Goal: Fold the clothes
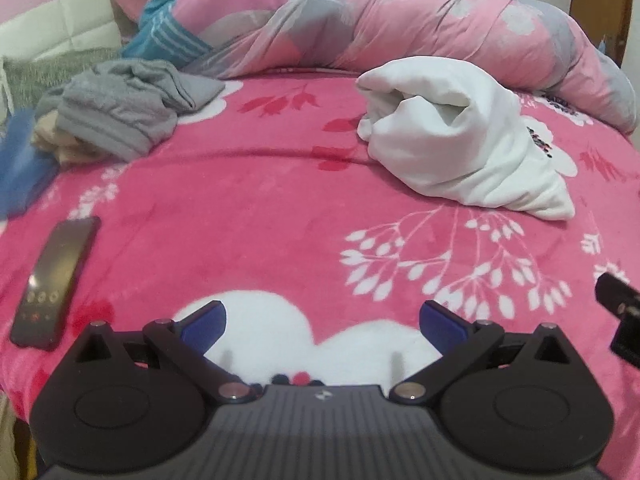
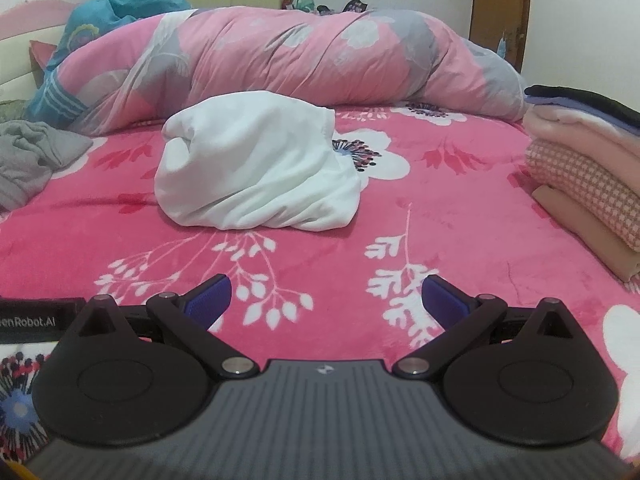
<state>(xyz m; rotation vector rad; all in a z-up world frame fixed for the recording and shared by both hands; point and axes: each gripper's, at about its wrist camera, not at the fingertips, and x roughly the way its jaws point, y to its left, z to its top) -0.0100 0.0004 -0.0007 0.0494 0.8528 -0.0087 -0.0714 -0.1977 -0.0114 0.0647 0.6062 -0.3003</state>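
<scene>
White crumpled cotton garment (image 2: 256,164) lies bunched on the pink floral fleece blanket (image 2: 400,240), well ahead of both grippers. Left gripper (image 1: 322,326) and right gripper (image 2: 326,302) gape wide, empty, above the blanket. Grey crumpled garment (image 1: 120,108) lies left of the white one; folded stack of pink and checked clothes (image 2: 588,176) right.

Crumpled white garment (image 2: 256,164) on pink floral blanket (image 2: 440,216), folded stack (image 2: 588,176) right

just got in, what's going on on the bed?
Laundry folding, between items. Both tongs, left and right, hang open and empty over the pink floral blanket. A bunched white garment lies ahead, untouched. Crumpled grey clothes wait left; a folded stack sits right.
</scene>
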